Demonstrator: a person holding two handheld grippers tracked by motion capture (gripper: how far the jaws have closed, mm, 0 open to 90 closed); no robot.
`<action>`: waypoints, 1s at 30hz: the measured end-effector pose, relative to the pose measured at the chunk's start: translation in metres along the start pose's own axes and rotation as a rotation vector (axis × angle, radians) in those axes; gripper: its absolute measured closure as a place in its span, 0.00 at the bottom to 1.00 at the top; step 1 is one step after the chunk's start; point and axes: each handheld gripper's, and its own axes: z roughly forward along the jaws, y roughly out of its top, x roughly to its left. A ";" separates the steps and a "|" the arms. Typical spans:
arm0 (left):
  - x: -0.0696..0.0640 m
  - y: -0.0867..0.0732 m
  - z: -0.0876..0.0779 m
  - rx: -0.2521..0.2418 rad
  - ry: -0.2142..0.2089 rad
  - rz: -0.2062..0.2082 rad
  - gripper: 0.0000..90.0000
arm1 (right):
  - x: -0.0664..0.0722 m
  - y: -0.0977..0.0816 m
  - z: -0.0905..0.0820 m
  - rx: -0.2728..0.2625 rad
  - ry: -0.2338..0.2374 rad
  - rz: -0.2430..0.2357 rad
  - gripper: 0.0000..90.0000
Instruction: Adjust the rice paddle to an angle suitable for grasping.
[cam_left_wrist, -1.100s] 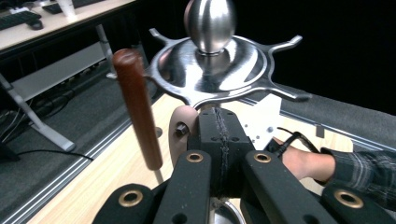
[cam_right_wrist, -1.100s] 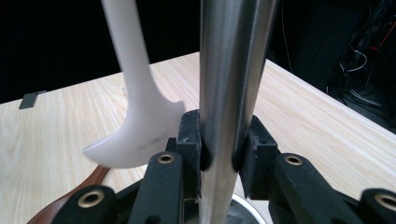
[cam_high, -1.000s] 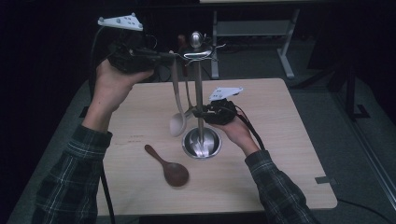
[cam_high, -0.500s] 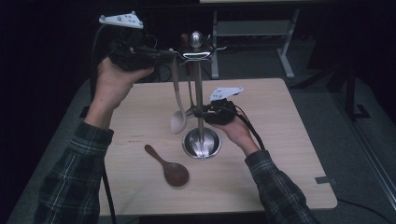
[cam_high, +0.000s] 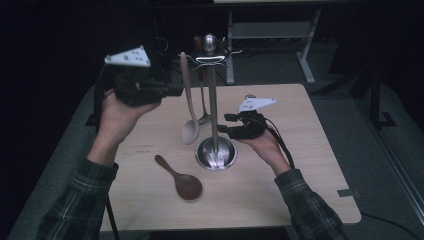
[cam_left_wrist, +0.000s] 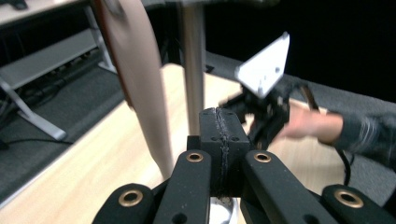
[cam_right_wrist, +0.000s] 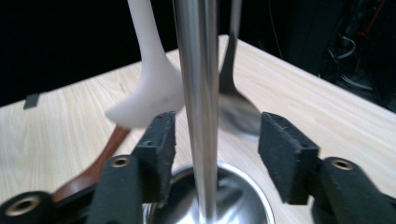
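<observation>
At my table, one steel utensil stand (cam_high: 214, 107) rises from its round base, with two spoons hanging from its top hooks: one pale spoon (cam_high: 188, 107) and one metal spoon (cam_high: 203, 119) behind it. A third, one brown wooden spoon (cam_high: 180, 178), lies flat on the table (cam_high: 310, 165) in front of the base. My left gripper (cam_left_wrist: 221, 140) is raised beside the pale spoon's handle, its jaws pressed together on nothing. My right gripper (cam_right_wrist: 212, 156) sits low with its jaws spread either side of the stand's pole, not touching it.
</observation>
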 end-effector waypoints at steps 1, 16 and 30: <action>-0.003 -0.008 0.004 0.005 -0.002 -0.005 1.00 | 0.000 -0.003 -0.003 0.005 -0.003 0.006 0.46; -0.027 -0.147 0.086 0.175 -0.046 -0.122 1.00 | 0.001 -0.073 -0.030 0.141 -0.068 0.062 0.25; -0.043 -0.199 0.144 0.362 -0.101 -0.141 1.00 | 0.008 -0.115 -0.054 0.211 -0.094 0.088 0.20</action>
